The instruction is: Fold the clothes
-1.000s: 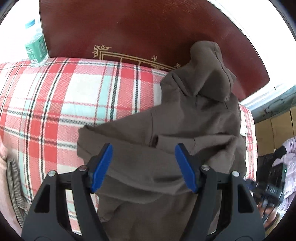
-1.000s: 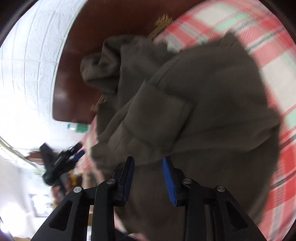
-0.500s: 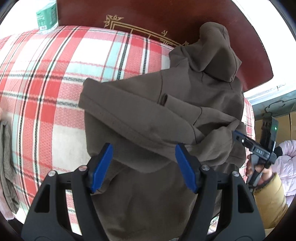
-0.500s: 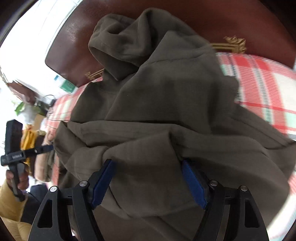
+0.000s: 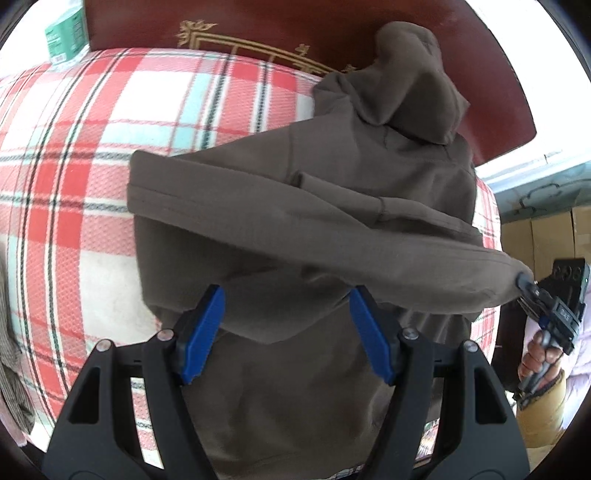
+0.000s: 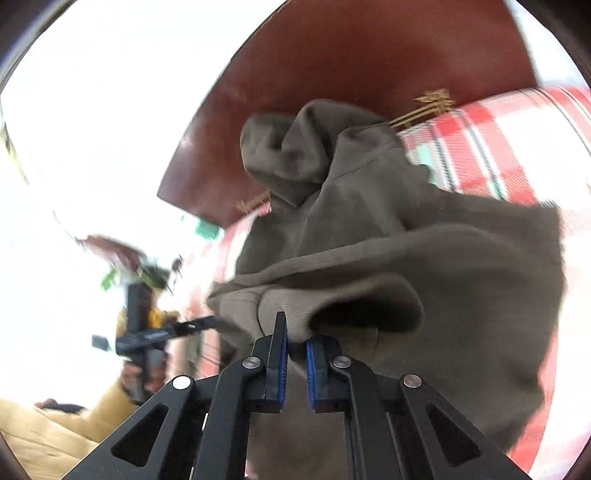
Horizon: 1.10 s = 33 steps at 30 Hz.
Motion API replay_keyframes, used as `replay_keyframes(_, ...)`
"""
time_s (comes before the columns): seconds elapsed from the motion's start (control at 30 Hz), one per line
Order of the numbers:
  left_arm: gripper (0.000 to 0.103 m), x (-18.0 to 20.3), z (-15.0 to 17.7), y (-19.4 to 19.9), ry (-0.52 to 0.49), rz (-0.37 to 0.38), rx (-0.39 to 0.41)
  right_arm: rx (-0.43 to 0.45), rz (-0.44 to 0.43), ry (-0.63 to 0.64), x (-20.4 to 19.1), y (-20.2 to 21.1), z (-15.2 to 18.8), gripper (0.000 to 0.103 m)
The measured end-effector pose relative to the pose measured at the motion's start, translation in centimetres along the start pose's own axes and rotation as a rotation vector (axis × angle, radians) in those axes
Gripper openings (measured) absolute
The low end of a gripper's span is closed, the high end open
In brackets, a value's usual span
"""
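Brown hoodie [image 5: 295, 221] spread on a plaid-covered bed [image 5: 92, 184], its hood against the far headboard [image 5: 258, 22].
The sleeve cuff [image 6: 291, 314] is clamped between the closed pads of the right gripper [image 6: 295, 354] at the right; the left gripper [image 5: 288, 332] is held spread apart above the near hem, nothing being gripped.

Premises: a bedroom in a private home. A bed [image 5: 92, 192] fills most of the left wrist view, covered in a red, white and pale green plaid sheet. At its 12 o'clock end stands a dark reddish-brown headboard [image 5: 314, 26] with gold ornamental inlay. A green-labelled bottle [image 5: 66, 40] stands at 11 o'clock beside the headboard. Brown cardboard boxes [image 5: 546, 236] sit at 3 o'clock past the bed's edge. A brown hooded sweatshirt [image 5: 332, 206] lies on the sheet. The right wrist view shows bright daylight at 10 o'clock.
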<state>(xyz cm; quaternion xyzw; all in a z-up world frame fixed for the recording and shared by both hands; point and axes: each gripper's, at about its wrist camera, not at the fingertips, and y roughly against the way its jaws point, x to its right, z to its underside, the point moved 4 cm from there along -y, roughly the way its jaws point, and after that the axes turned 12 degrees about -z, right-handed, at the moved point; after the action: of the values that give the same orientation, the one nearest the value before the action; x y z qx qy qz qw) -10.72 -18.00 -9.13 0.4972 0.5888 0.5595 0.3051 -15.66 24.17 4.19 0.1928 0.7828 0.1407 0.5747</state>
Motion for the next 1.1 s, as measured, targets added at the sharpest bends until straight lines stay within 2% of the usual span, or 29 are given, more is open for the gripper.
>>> replay_keyframes(0.07, 0.071, 0.5, -0.7, 0.2, -0.021, 0.01, 0.011, 0.034, -0.026, -0.065, 0.2, 1.8, 0.9, 0.007)
replay_keyframes(0.17, 0.071, 1.3, -2.6, 0.3, -0.062, -0.021, 0.042, 0.027, 0.053, -0.069, 0.7, 1.8, 0.7, 0.007)
replay_keyframes(0.27, 0.071, 1.8, -4.5, -0.6, -0.072, -0.027, 0.034, 0.037, 0.08, -0.076, 1.4, 1.2, -0.5, 0.007)
replay_keyframes(0.4, 0.071, 2.2, -6.2, -2.3, -0.088, -0.051, 0.008, 0.049, 0.172, -0.049, 2.9, -0.4, -2.5, 0.012)
replay_keyframes(0.43, 0.071, 2.3, -6.4, -2.8, -0.092, -0.064, 0.001, 0.046, 0.2, -0.028, 3.3, -0.8, -3.0, 0.016)
replay_keyframes(0.47, 0.071, 2.3, -6.6, -3.3, -0.09, -0.077, -0.01, 0.035, 0.249, -0.012, 3.9, -1.1, -3.4, 0.025)
replay_keyframes(0.53, 0.071, 2.5, -6.7, -3.8, -0.085, -0.089, -0.015, 0.023, 0.348, -0.002, 5.0, -1.6, -4.0, 0.029)
replay_keyframes(0.57, 0.071, 2.6, -6.7, -3.9, -0.084, -0.095, -0.015, 0.03, 0.371, -0.001, 5.1, -1.6, -4.2, 0.029)
replay_keyframes(0.63, 0.072, 2.7, -6.5, -3.8, -0.084, -0.09, -0.013, 0.056, 0.383, 0.027, 4.1, -1.3, -4.3, 0.03)
replay_keyframes(0.73, 0.072, 2.7, -6.0, -3.5, -0.089, -0.075, -0.013, 0.089, 0.398, 0.193, 0.2, -1.1, -3.9, 0.034)
replay_keyframes(0.8, 0.072, 2.7, -5.8, -3.5, -0.097, -0.072, -0.013, 0.033, 0.365, 0.287, -1.9, -2.6, -3.4, 0.035)
replay_keyframes(0.87, 0.072, 2.6, -5.8, -3.7, -0.088, -0.076, -0.018, -0.034, 0.376, 0.335, -2.1, -4.7, -3.2, 0.035)
replay_keyframes(0.93, 0.072, 2.6, -5.8, -3.8, -0.075, -0.072, -0.018, -0.097, 0.381, 0.324, -0.6, -6.7, -3.2, 0.035)
replay_keyframes(1.0, 0.072, 2.6, -5.7, -3.3, -0.065, -0.06, -0.011, -0.142, 0.428, 0.295, 2.0, -8.1, -3.4, 0.033)
replay_keyframes(1.1, 0.072, 2.5, -5.5, -2.7, -0.084, -0.054, -0.001, -0.181, 0.486, 0.281, 5.2, -9.3, -3.9, 0.02)
